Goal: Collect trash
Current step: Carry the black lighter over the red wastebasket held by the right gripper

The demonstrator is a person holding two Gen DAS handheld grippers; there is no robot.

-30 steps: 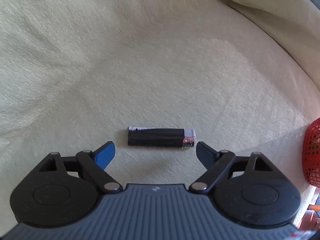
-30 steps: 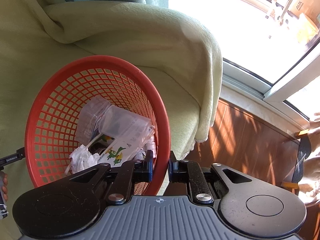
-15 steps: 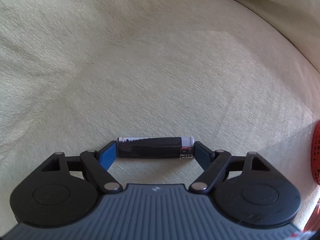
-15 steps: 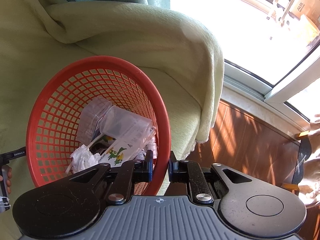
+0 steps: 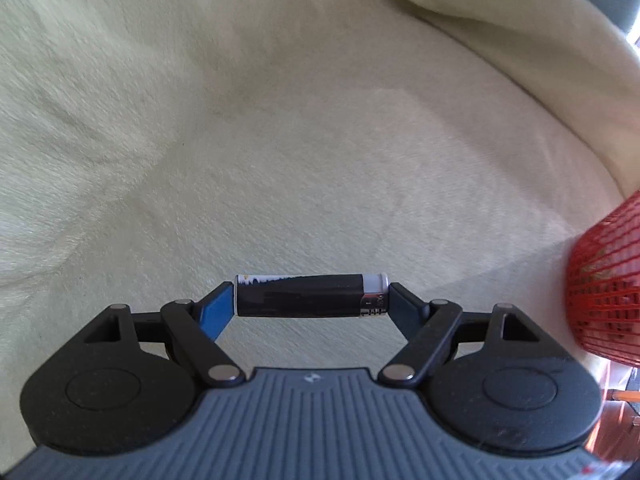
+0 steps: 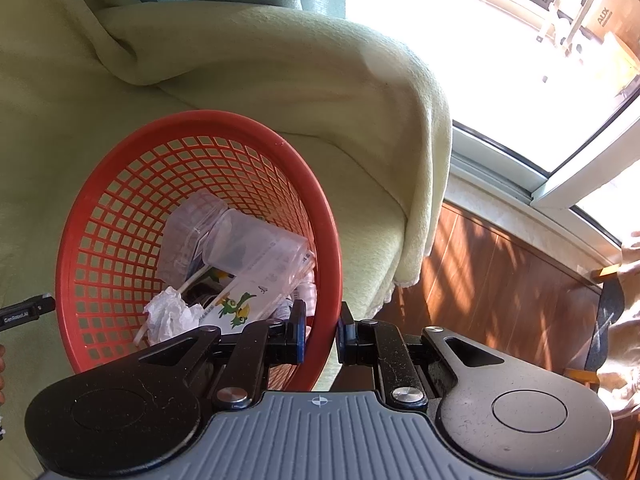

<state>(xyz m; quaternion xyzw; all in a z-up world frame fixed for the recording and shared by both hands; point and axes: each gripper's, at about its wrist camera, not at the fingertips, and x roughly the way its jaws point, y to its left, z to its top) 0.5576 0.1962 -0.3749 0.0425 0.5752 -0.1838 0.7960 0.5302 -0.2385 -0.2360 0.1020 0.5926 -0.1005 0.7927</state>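
Black cylindrical battery (image 5: 310, 295) pinched endwise in left gripper (image 5: 310, 300) jaws, right gripper (image 6: 321, 332) jaws clamping red mesh basket (image 6: 120, 216) rim

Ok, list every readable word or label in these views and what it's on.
"AUX": cardboard box outside the window.
"GenRobot.AI": left gripper, seen at the right view's edge.
Battery: small print at its silver end, unreadable.
Carton in the basket: print too small.

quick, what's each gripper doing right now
Left gripper: closed on the black tube, gripped end to end.
Right gripper: closed on the red basket rim.
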